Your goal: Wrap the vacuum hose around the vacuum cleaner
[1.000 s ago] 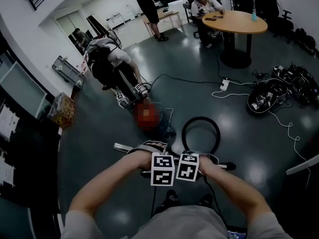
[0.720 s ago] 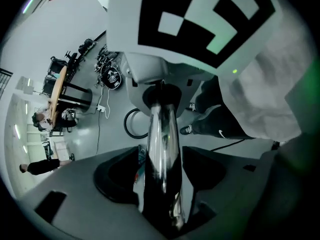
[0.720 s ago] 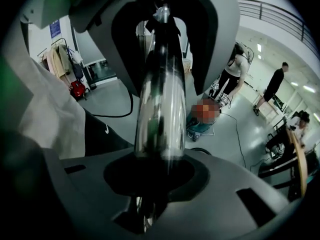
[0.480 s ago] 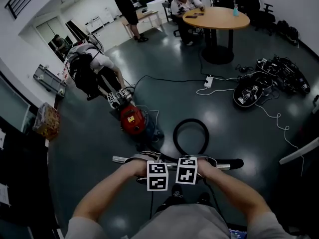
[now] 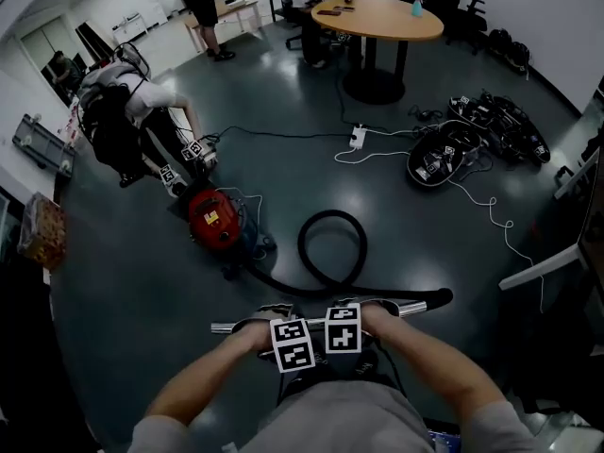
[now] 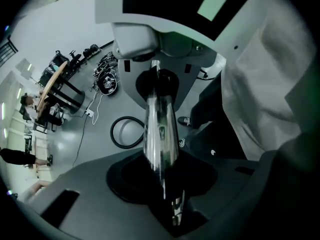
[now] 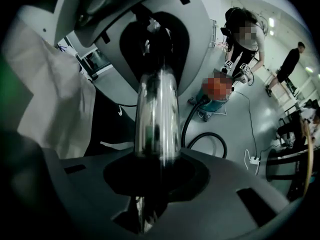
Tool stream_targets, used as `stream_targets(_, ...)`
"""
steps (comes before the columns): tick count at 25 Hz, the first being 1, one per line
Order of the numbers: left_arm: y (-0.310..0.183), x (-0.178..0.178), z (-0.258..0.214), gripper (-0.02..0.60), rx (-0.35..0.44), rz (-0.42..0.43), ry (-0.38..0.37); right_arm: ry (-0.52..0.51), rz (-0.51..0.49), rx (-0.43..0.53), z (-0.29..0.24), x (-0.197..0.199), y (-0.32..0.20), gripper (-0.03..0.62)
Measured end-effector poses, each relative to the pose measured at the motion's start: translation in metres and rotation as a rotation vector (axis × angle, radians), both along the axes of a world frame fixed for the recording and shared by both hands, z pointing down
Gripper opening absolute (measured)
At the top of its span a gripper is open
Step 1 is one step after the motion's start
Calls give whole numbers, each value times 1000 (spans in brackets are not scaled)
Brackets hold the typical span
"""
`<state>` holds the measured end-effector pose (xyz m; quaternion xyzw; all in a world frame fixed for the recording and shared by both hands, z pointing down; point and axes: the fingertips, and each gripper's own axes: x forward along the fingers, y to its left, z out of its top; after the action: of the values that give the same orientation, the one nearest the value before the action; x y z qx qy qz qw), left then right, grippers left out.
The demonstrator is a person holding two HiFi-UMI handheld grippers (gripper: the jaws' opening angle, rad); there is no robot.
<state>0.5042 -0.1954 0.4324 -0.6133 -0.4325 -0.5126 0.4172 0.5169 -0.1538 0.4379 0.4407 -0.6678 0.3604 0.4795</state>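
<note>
While a stooping person (image 5: 118, 121) crowds the red vacuum (image 5: 212, 217), its hose (image 5: 330, 243) lies looped on the glossy grey floor (image 5: 142, 281) between us. My right gripper (image 7: 150, 204) has narrow jaws clamped on the chrome tube (image 5: 415, 305). The jaws of my left gripper (image 6: 170, 204) have just been closing round that tube, and I can't tell whether they're pressing on it. A power strip (image 5: 358, 138) and a round bench (image 5: 377, 17) lie beyond

- The left gripper (image 6: 167, 186) and right gripper (image 7: 150, 184) are sinking toward the floor (image 5: 425, 243), lowering the metal tube (image 5: 236, 327) with them.
- The left gripper's jaws are closing around that tube.
</note>
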Motion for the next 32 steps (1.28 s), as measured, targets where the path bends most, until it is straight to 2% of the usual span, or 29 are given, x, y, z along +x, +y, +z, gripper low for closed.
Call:
stream_targets(4, -15, 4, 9, 138, -44, -40, -26, 38, -1, 30, 5, 10, -19, 101)
stream_targets(9, -39, 16, 10, 138, -91, -96, -22, 144, 21, 100, -4, 33, -44, 124)
stream_targets(12, -51, 23, 12, 138, -116, -128, -21, 230, 47, 95, -13, 50, -50, 195)
stream_targets(18, -67, 30, 23, 138, -170, -204, -35, 365, 83, 97, -31, 70, -46, 202)
stream_targets(20, -74, 30, 30, 138, -184, -224, -42, 365, 166, 112, -42, 77, -38, 202)
stream_targets(23, -78, 34, 37, 138, -209, -264, -50, 320, 346, 167, -56, 86, -24, 202)
stream_targets(29, -74, 40, 43, 138, -247, -361, -63, 154, 710, 301, -63, 99, 1, 202)
stream_targets(32, -68, 42, 48, 138, -268, -420, -77, 125, 795, 387, -66, 111, 2, 201)
